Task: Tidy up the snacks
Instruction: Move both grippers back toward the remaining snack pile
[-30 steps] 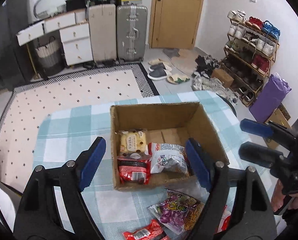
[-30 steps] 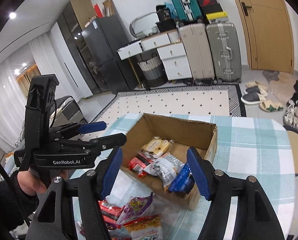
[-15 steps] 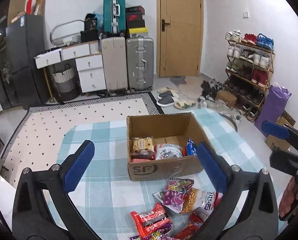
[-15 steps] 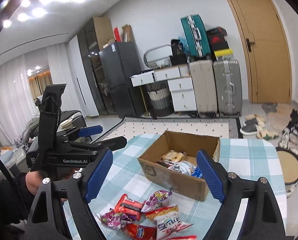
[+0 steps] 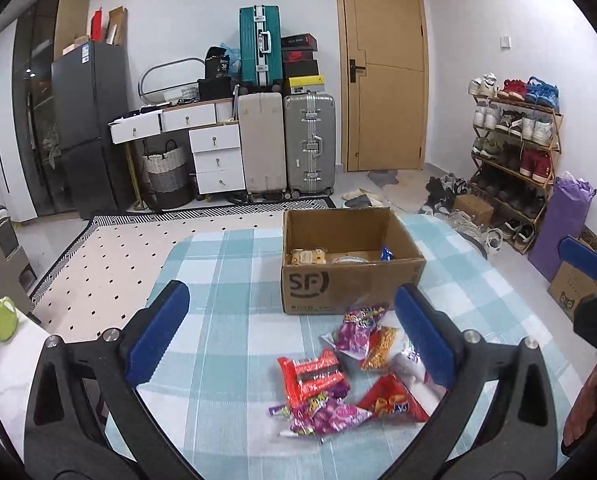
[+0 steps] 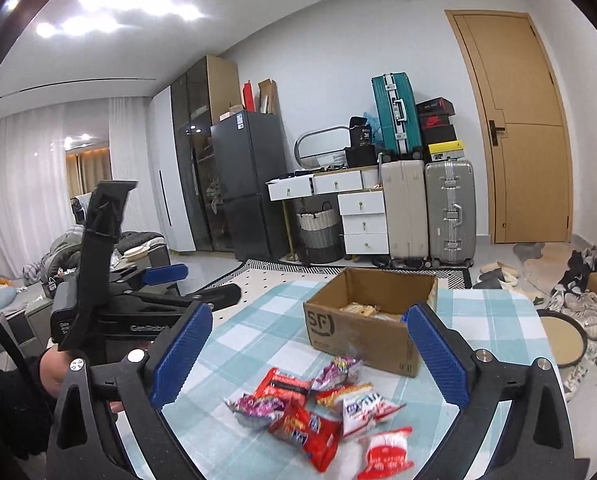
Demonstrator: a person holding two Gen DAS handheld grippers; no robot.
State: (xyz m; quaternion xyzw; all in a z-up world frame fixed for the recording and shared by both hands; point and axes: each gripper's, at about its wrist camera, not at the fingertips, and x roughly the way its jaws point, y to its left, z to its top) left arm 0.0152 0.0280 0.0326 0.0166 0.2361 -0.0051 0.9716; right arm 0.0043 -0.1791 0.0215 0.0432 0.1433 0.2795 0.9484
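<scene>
An open cardboard box [image 5: 350,276] [image 6: 362,336] marked SF stands on the checked table and holds a yellow packet [image 5: 306,256], a blue packet [image 5: 386,254] and others. In front of it lies a loose pile of snack packets [image 5: 338,376] [image 6: 318,404], red, purple, orange and white. My left gripper [image 5: 290,294] [image 6: 194,282] is open and empty, held back from the pile. My right gripper [image 6: 308,312] [image 5: 590,284] hovers on the near side of the pile. Its jaws are opening, with nothing between them. A hand [image 6: 54,372] holds the left gripper.
The table's blue-and-white cloth [image 5: 226,320] has bare room left of the box. A green mug [image 5: 2,318] stands on a white surface at the far left. A round stool [image 6: 562,340] is beside the table's right edge. Suitcases [image 5: 308,144] and a shoe rack [image 5: 514,152] line the walls.
Both grippers have pulled back from the box and their jaws have widened. A blue packet that was at the right gripper's fingers now lies in the box. The packet pile has come into view.
</scene>
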